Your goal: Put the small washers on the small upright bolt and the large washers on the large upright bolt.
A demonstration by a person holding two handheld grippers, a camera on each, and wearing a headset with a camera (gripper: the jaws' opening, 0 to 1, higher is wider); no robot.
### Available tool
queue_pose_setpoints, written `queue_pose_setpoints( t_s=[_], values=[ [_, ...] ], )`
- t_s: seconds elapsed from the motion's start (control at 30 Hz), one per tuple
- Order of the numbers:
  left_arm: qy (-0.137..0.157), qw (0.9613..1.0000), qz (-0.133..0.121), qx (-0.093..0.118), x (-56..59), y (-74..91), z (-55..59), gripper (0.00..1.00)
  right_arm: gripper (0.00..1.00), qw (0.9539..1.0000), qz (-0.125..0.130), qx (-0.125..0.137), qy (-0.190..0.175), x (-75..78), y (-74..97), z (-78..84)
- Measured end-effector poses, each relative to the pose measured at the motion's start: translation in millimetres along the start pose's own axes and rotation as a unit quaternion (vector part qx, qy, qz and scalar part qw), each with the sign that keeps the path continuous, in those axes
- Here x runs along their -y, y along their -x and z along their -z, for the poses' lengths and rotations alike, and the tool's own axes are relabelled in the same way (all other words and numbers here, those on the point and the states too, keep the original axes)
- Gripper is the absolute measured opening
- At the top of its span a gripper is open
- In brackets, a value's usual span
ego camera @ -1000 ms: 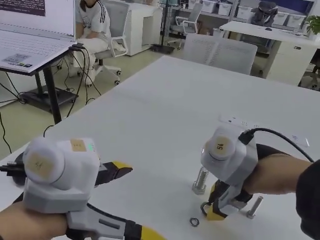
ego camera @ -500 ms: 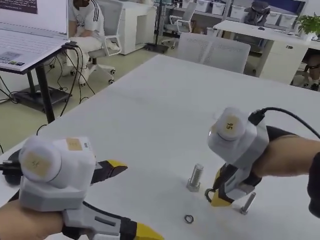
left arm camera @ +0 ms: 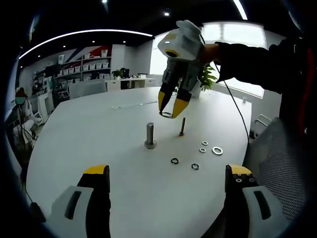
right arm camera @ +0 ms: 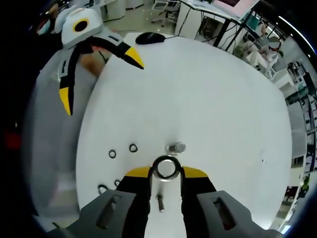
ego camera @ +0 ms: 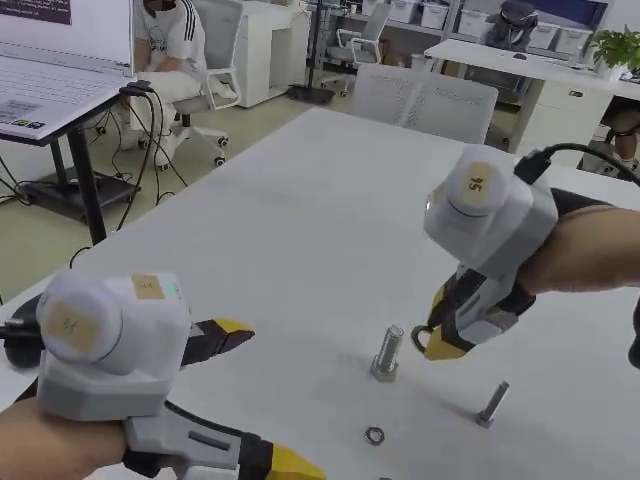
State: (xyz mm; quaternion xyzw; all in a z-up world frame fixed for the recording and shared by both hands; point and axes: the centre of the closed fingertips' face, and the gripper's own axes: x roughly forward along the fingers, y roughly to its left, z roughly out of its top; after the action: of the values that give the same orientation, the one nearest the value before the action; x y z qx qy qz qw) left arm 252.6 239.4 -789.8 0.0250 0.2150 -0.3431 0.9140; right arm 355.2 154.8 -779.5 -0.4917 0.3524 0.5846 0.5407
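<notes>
My right gripper (ego camera: pixel 435 345) is shut on a large washer (ego camera: pixel 418 340), held just right of and slightly above the top of the large upright bolt (ego camera: pixel 388 352). In the right gripper view that washer (right arm camera: pixel 166 168) hangs flat between the jaws, with the large bolt (right arm camera: pixel 175 148) just beyond it. The small upright bolt (ego camera: pixel 492 403) stands nearer me on the right. One small washer (ego camera: pixel 375 435) lies in front of the large bolt. Several loose washers (left arm camera: pixel 217 150) lie beside the small bolt (left arm camera: pixel 183 126). My left gripper (ego camera: pixel 262 398) is open at the near left, holding nothing.
The white table (ego camera: pixel 300 220) stretches far ahead of the bolts. A grey chair (ego camera: pixel 425 100) stands at its far edge. A person (ego camera: pixel 175 40) sits at the back left by a desk (ego camera: pixel 50 90). A dark mouse (right arm camera: pixel 151 37) lies on the table.
My right gripper has risen from the tabletop with the large washer and moved up beside the large bolt's top. The left gripper has stayed put; the head camera has shifted.
</notes>
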Motion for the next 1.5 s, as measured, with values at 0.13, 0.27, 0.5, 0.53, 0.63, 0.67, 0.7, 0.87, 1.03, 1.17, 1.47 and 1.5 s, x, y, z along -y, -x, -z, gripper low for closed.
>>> queue_pose_setpoints(
  t_s=[0.13,0.27,0.5,0.53,0.63,0.67,0.7,0.87,1.03,1.17,1.47,1.5],
  values=[
    [0.000,1.0000,0.001,-0.001,1.1,0.0,0.1,0.97,0.23,1.0000,0.003,0.002,0.005,5.3,-1.1,-8.2],
    [0.000,1.0000,0.002,-0.002,1.6,0.0,0.9,0.97,0.23,0.9999,0.003,0.000,0.012,10.1,-6.6,-13.2],
    [0.001,1.0000,0.003,-0.003,2.1,-0.4,1.9,0.97,0.23,0.9999,-0.004,-0.006,0.014,15.2,-17.2,-14.9],
    [0.001,1.0000,0.003,-0.003,2.1,-0.4,2.0,0.97,0.23,0.9999,-0.005,-0.008,0.013,15.1,-18.1,-14.8],
    [0.002,1.0000,0.004,-0.004,1.9,-0.7,3.0,0.97,0.23,0.9998,-0.009,-0.011,0.013,16.9,-23.4,-13.9],
    [0.002,1.0000,0.005,-0.004,1.9,-0.8,3.2,0.97,0.23,0.9998,-0.010,-0.013,0.013,17.5,-24.7,-13.9],
    [0.002,1.0000,0.005,-0.004,2.1,-0.7,3.4,0.97,0.23,0.9998,-0.011,-0.013,0.012,17.8,-25.9,-14.1],
    [0.004,1.0000,0.005,-0.006,2.1,-0.8,5.3,0.96,0.23,0.9996,-0.018,-0.018,0.013,18.0,-32.7,-13.6],
    [0.007,1.0000,0.005,-0.005,1.7,-1.0,6.2,0.96,0.23,0.9994,-0.021,-0.022,0.014,18.3,-34.4,-13.7],
    [0.008,0.9999,0.005,-0.005,1.5,-1.5,7.6,0.96,0.23,0.9993,-0.025,-0.025,0.014,18.8,-38.8,-13.2],
    [0.010,0.9999,0.005,-0.006,0.7,-1.0,9.4,0.96,0.23,0.9989,-0.029,-0.033,0.016,17.5,-43.4,-11.2],
    [0.010,0.9999,0.005,-0.006,0.7,-0.9,9.5,0.96,0.23,0.9989,-0.029,-0.033,0.015,17.7,-43.8,-10.9]
  ],
)
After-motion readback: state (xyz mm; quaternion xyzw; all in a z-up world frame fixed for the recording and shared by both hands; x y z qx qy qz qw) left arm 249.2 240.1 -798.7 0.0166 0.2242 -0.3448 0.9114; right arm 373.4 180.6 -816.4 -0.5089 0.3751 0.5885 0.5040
